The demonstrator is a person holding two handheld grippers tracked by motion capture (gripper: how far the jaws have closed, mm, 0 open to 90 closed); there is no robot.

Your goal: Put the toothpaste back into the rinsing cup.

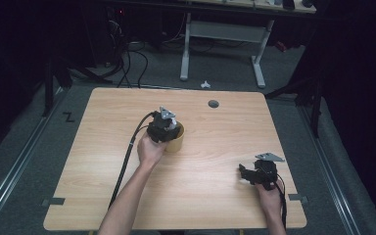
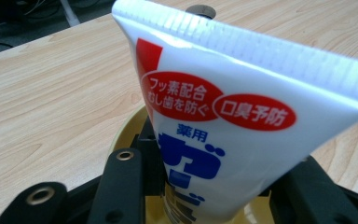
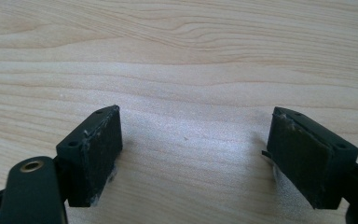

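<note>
A white toothpaste tube (image 2: 242,107) with red ovals and blue lettering stands crimped end up, its lower end inside a yellow cup (image 2: 127,127). My left gripper (image 2: 205,186) is shut on the tube, with one jaw on each side of it. From above, the left gripper (image 1: 165,126) sits over the yellow cup (image 1: 177,142) near the middle of the wooden table (image 1: 103,161), and a bit of the white tube (image 1: 173,120) shows beside it. My right gripper (image 1: 244,172) is held near the table's front right. The right gripper (image 3: 193,149) is open, with bare wood between its pads.
A grey round grommet (image 1: 213,104) is set in the table near its far edge, and the grommet (image 2: 200,9) shows behind the tube. Beyond the table stand white desk legs (image 1: 185,54), floor cables (image 1: 127,58) and a small white object (image 1: 205,84).
</note>
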